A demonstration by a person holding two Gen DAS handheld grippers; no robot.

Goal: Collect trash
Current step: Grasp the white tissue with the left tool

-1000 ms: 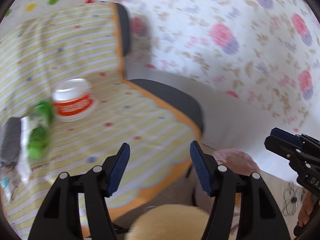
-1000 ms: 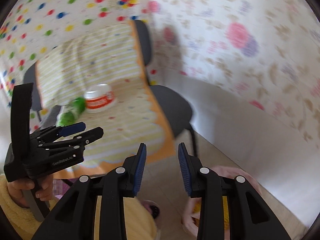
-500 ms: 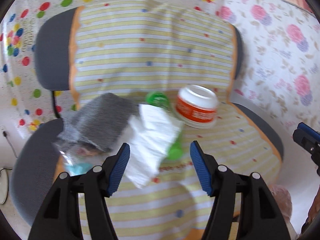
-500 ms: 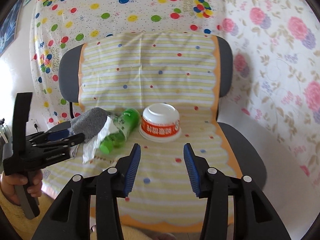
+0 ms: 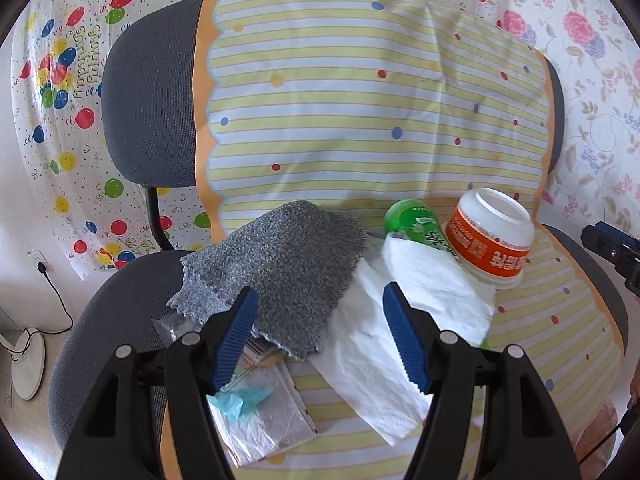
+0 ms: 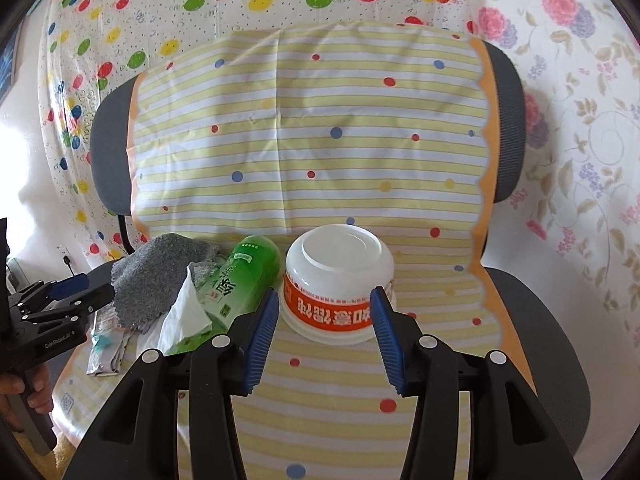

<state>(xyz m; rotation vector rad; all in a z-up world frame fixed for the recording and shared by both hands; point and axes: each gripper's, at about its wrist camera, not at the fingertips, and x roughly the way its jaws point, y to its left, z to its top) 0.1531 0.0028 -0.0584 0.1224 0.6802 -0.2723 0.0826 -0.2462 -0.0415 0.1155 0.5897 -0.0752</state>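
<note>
Trash lies on a chair seat under a striped yellow cover [image 6: 340, 392]. An upturned white bowl with an orange band [image 6: 340, 280] [image 5: 494, 236] stands at the middle. A green bottle [image 6: 240, 276] [image 5: 416, 220] lies to its left, partly under a white tissue [image 5: 396, 336] [image 6: 182, 320]. A grey cloth [image 5: 280, 264] [image 6: 160, 276] and a clear plastic wrapper [image 5: 256, 412] [image 6: 106, 344] lie further left. My left gripper [image 5: 320, 344] is open above the cloth and tissue. My right gripper [image 6: 324, 340] is open just short of the bowl.
The grey chair back [image 5: 148, 112] rises behind the items under the same cover. Balloon-print sheeting [image 6: 160, 20] and floral sheeting [image 6: 580, 120] hang behind. A wall socket and cable [image 5: 44, 272] are at lower left, by a white stand base [image 5: 24, 364].
Both grippers have swung left and come closer to the seat. The items now fill the middle of both views. The right jaws have opened wider.
</note>
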